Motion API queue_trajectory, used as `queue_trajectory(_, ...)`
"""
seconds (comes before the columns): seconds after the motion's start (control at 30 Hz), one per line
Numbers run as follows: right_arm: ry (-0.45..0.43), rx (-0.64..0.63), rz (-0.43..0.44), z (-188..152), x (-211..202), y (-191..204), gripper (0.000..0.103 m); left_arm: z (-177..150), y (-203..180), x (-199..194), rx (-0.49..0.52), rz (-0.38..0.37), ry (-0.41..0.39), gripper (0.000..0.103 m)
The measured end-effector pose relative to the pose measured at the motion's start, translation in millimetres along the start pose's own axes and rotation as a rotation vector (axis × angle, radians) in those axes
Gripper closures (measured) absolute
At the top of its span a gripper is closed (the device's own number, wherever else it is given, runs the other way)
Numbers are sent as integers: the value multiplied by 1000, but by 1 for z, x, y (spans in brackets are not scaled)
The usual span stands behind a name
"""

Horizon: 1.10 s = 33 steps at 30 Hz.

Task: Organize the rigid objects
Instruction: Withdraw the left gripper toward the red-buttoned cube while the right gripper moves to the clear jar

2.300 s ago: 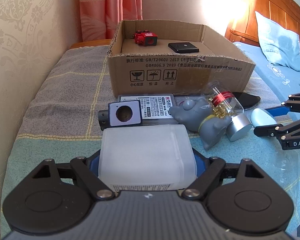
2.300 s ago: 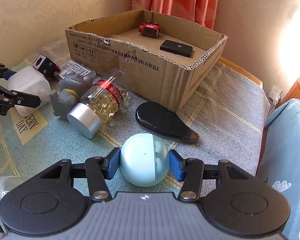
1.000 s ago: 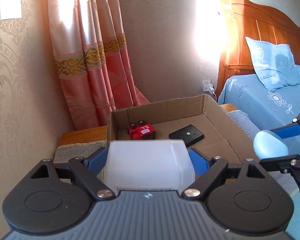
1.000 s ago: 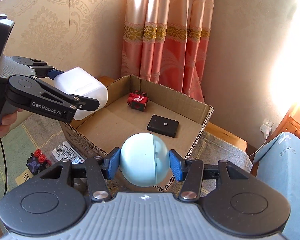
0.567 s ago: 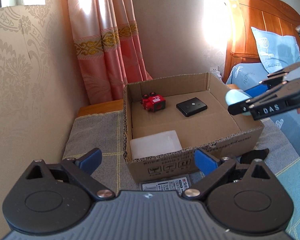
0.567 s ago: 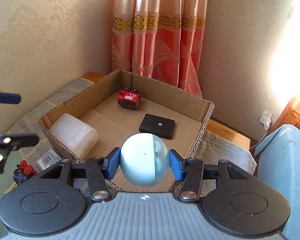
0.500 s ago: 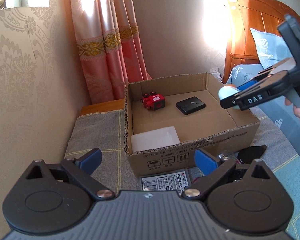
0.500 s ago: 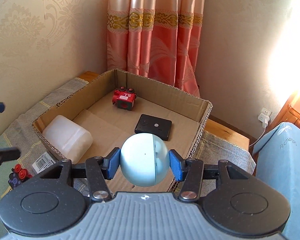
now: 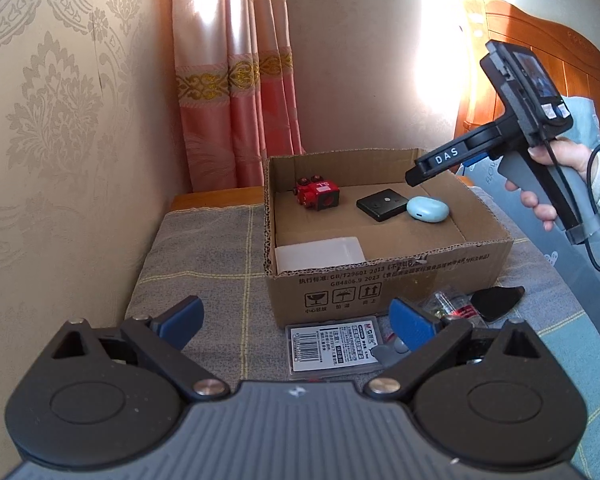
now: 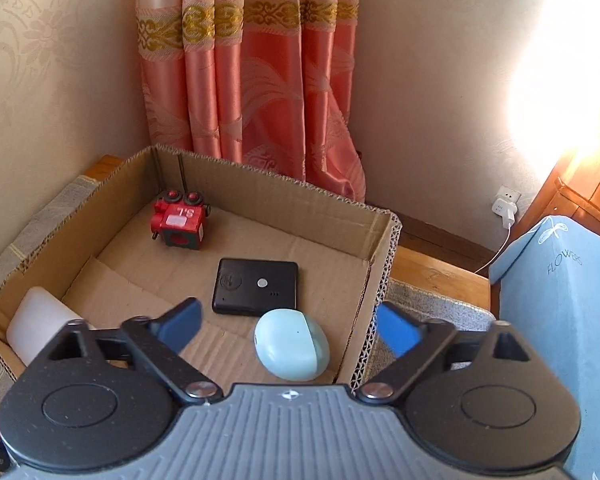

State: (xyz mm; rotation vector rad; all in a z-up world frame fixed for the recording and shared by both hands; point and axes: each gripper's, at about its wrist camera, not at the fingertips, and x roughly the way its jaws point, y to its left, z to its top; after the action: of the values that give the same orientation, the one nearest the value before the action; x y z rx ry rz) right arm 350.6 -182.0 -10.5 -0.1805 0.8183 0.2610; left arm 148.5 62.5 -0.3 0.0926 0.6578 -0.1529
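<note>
Both grippers empty; next pickings lie in front of the cardboard box [image 9: 400, 280].

The left gripper [image 9: 296, 316] gapes wide, nearest the flat labelled plastic case [image 9: 332, 350] just below its fingers, long side crosswise. The right gripper [image 10: 288, 322] is opening above the pale blue egg-shaped case [image 10: 290, 344], lying free in the box.

We see a matt corrugated cardboard box [image 10: 380, 256] holding a smooth, pale blue plastic egg-shaped case [image 10: 292, 344], a matt black plastic pad [image 10: 256, 286] and a glossy red plastic toy [image 10: 178, 222]; satin curtain [image 10: 252, 80] shines behind.
</note>
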Motion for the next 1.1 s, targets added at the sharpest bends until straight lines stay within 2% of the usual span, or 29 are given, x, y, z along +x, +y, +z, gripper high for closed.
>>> queue_trajectory(0.17,12,-6,-2,-5,-20,4,0,-3,2,-1,-12,1,12,4)
queue_trajectory(0.33,-1,-43,27,-26,-47,16,0,-7,1,-6,-13,6,20,3)
queue_trajectory(0.8,27,-45,172,-123,-108,36,0,-29,-2,-27,-15,25,48,3)
queue_trajectory(0.97,34,-19,190,-149,-130,41,0,-37,-4,-33,-14,25,60,3)
queue_trajectory(1.1,50,-63,220,-171,-153,53,0,-45,-6,-37,-8,19,70,3)
